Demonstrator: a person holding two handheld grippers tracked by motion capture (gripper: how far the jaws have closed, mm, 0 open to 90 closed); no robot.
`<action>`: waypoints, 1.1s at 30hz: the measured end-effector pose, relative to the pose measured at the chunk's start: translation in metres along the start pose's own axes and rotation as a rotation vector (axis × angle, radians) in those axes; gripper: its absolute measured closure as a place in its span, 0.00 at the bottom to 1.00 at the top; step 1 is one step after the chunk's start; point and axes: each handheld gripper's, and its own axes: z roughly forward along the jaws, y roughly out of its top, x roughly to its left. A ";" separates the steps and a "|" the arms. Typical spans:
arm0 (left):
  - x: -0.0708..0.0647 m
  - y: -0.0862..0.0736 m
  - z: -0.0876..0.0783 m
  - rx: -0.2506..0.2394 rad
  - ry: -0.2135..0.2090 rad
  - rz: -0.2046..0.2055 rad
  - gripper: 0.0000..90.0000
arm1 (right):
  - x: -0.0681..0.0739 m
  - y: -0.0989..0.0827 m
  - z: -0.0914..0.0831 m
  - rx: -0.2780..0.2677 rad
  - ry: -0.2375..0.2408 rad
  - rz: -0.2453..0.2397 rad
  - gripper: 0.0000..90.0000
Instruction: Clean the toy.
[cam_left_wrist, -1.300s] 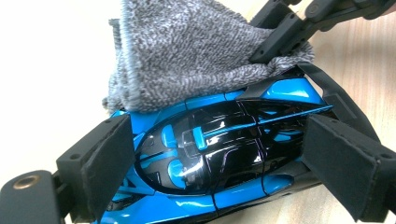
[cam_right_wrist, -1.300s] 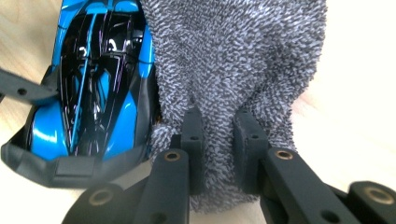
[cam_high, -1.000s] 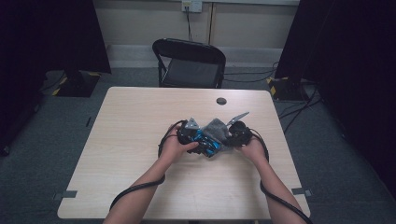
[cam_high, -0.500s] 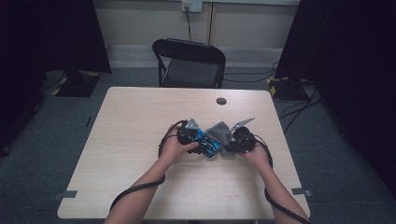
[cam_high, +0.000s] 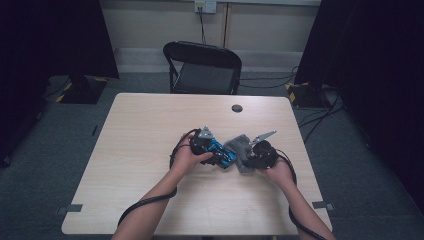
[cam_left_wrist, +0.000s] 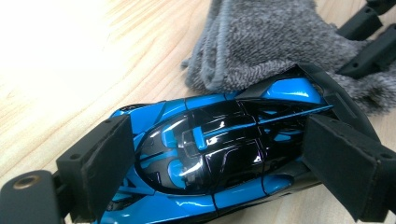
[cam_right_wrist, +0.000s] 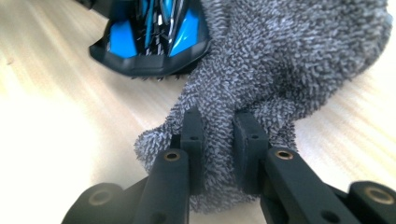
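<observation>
Toy car (cam_left_wrist: 219, 154) lies mid-counter (cam_high: 150, 135), glossy bright blue body with black panels and a black canopy, low wedge shape, light glinting off the top; one black-edged end (cam_right_wrist: 149, 42) butts against the grey cloth (cam_right_wrist: 280, 70). Left hand-held gripper (cam_left_wrist: 224, 163) clamps it across the body, one black pad on each flank, both touching. Grey cloth (cam_left_wrist: 261, 42) is fluffy terry, bunched up, lying just beside and partly over the car's far end, on the counter right of it in the high view (cam_high: 239, 150). Right hand-held gripper (cam_right_wrist: 218, 135) is pinched on a fold of that cloth, jaws close together with pile squeezed between them. In the high view left hand-held gripper (cam_high: 204, 142) and right hand-held gripper (cam_high: 261, 152) sit near each other, car (cam_high: 222, 154) between.
</observation>
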 end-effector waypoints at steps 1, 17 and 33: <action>0.000 0.000 0.000 0.000 0.000 -0.001 0.10 | 0.001 -0.002 0.000 -0.006 0.003 0.003 0.85; 0.000 0.000 0.000 0.001 0.000 -0.001 0.10 | 0.022 -0.028 -0.017 0.007 0.028 -0.034 0.85; 0.001 0.000 0.000 0.004 0.001 -0.001 0.10 | 0.041 -0.049 -0.049 -0.005 0.035 -0.088 0.84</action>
